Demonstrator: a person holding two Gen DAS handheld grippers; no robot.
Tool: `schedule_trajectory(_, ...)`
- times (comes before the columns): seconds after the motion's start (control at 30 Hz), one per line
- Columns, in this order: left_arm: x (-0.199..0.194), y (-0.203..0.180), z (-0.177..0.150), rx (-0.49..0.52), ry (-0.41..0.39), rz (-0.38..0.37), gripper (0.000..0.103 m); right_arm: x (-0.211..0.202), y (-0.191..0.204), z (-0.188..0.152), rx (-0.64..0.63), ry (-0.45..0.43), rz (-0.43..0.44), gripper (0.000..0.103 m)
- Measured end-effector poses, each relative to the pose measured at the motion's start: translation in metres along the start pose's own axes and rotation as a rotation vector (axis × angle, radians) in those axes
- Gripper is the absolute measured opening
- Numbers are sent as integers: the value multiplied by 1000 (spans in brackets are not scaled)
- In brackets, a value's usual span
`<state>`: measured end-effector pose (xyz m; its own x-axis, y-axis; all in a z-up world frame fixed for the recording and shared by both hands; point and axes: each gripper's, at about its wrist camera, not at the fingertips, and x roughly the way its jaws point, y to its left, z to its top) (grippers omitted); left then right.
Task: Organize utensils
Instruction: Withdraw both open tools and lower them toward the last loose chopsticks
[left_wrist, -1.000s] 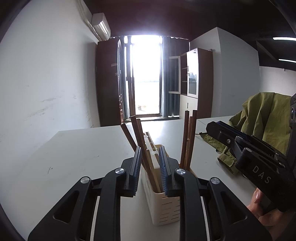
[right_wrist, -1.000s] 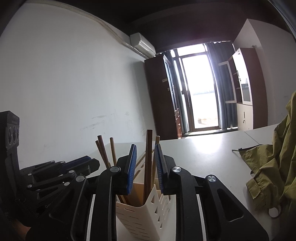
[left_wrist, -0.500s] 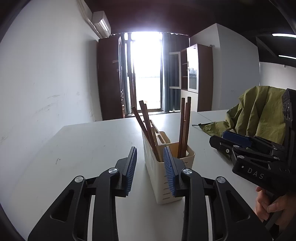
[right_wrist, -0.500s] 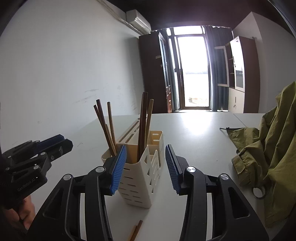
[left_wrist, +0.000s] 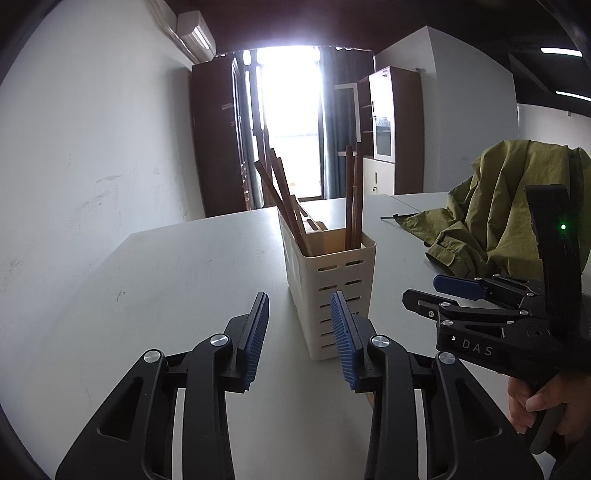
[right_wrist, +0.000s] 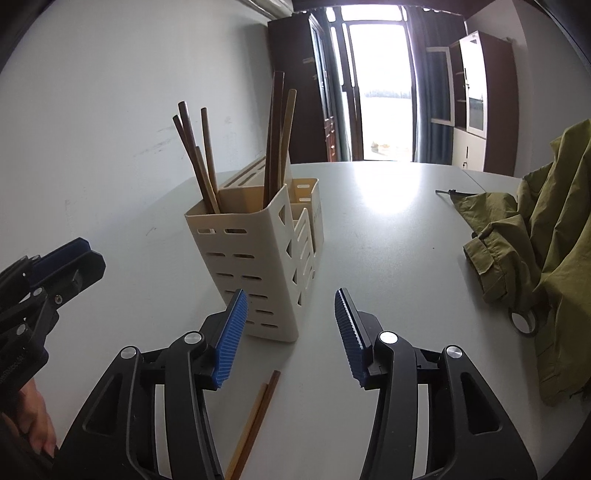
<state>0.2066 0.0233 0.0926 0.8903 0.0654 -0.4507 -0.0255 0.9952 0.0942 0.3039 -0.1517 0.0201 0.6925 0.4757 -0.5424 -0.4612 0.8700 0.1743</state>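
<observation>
A cream slotted utensil holder (left_wrist: 328, 280) (right_wrist: 258, 258) stands upright on the white table (left_wrist: 177, 295), with several brown chopsticks (left_wrist: 280, 199) (right_wrist: 275, 129) standing in its compartments. Two loose chopsticks (right_wrist: 255, 417) lie on the table just under my right gripper. My left gripper (left_wrist: 298, 299) hangs a little short of the holder, its jaws opening with nothing between them. My right gripper (right_wrist: 290, 299) is also just short of the holder, jaws opening and empty. Each gripper shows in the other's view: right gripper (left_wrist: 421, 290), left gripper (right_wrist: 74, 258).
An olive green jacket (left_wrist: 491, 214) (right_wrist: 535, 240) is heaped on the table to the right. A white wall runs along the table's left side. Dark cabinets and a bright door stand beyond the far edge. A hand (left_wrist: 535, 402) grips the right tool.
Both grippers have pulled back and down from the chopsticks' tops in the holder, and their jaws have widened. The loose chopsticks on the table have come into the right wrist view.
</observation>
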Motion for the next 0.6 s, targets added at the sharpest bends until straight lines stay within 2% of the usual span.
schedule_trajectory(0.27, 10, 6, -34, -46, 78, -22, 35, 17, 0, -13, 3, 71, -26, 52)
schedule_trajectory(0.6, 16, 1, -59, -45, 145, -53, 35, 50, 3, -32, -5, 195, -49, 53)
